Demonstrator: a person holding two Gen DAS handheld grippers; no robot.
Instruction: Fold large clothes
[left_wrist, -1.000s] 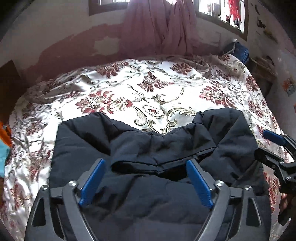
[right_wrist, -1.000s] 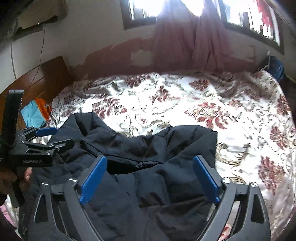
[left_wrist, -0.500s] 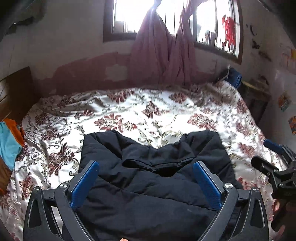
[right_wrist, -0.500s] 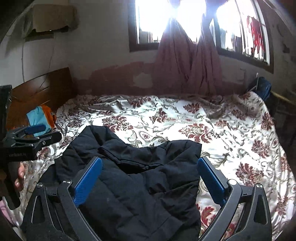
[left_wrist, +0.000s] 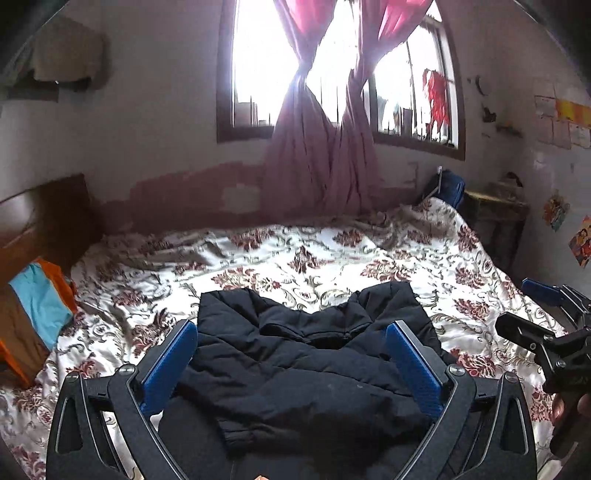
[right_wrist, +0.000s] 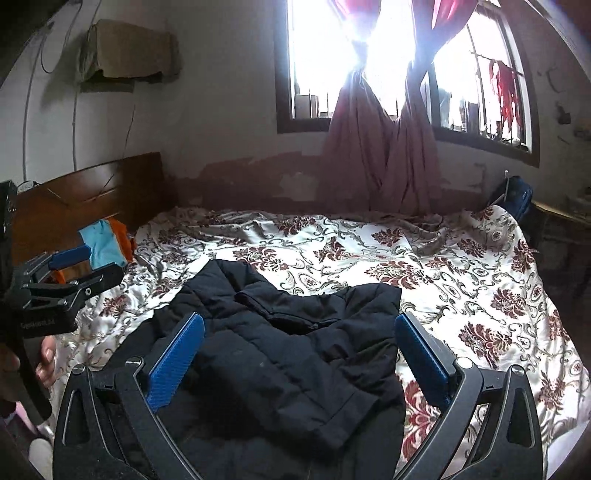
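While the black padded jacket (left_wrist: 306, 373) lies folded on the floral bedspread (left_wrist: 332, 258) in the lower centre of both views, the left gripper (left_wrist: 291, 362) hangs above it with jaws spread wide and nothing between the blue pads. The right gripper (right_wrist: 299, 354), likewise wide open and empty, sits over the jacket's right half. Pink curtains (right_wrist: 384, 155) hang at upper centre

The left claw (left_wrist: 291, 354) gapes wide and empty above a folded black jacket (left_wrist: 303, 365). The jacket lies on a floral bed (left_wrist: 332, 251). The right claw (left_wrist: 532, 314) hovers alongside.
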